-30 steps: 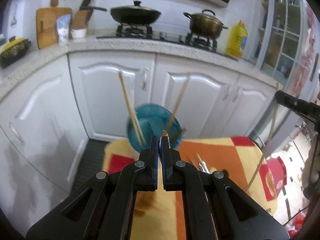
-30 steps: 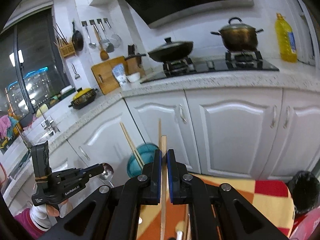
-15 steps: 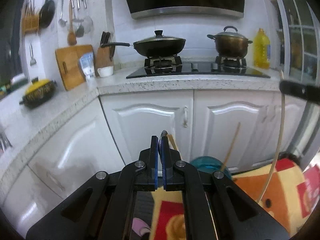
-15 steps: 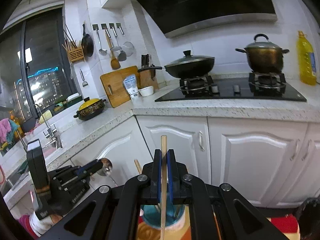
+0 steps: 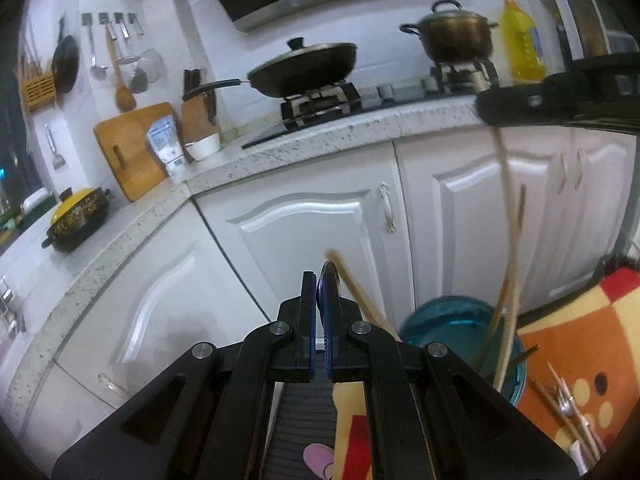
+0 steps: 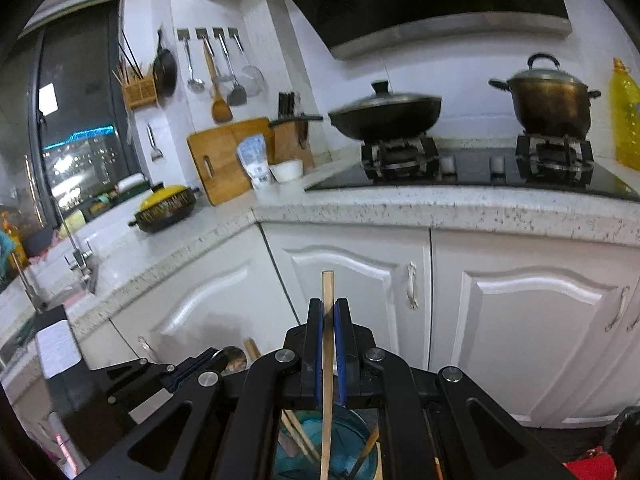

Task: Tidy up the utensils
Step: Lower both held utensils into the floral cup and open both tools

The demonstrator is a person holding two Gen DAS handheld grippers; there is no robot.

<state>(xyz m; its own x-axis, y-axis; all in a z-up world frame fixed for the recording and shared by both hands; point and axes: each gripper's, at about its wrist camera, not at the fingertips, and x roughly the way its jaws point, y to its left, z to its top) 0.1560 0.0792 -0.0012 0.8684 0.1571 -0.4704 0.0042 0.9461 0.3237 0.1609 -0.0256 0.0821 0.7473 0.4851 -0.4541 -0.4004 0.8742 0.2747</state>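
Note:
My right gripper point(image 6: 328, 308) is shut on a wooden chopstick point(image 6: 327, 360) held upright, its lower end down inside the blue holder point(image 6: 344, 440), which has other chopsticks in it. My left gripper point(image 5: 318, 280) is shut on a metal spoon; its bowl point(image 6: 234, 360) shows in the right wrist view. The blue holder point(image 5: 452, 324) stands just right of my left gripper. The right gripper point(image 5: 560, 100) hangs above it with its chopstick point(image 5: 506, 216) reaching down into it. More chopsticks and forks point(image 5: 568, 408) lie on the cloth at the right.
The holder stands on an orange, yellow and red patterned cloth point(image 5: 580, 320). White cabinets point(image 6: 520, 300) and a speckled counter point(image 6: 440, 204) stand behind. A wok point(image 6: 384, 116), a pot point(image 6: 548, 96) and a yellow oil bottle point(image 5: 520, 40) stand on the counter.
Both grippers rose and tilted up. The right gripper brought its chopstick over the blue holder and lowered the end into it. The left gripper stayed shut on the spoon.

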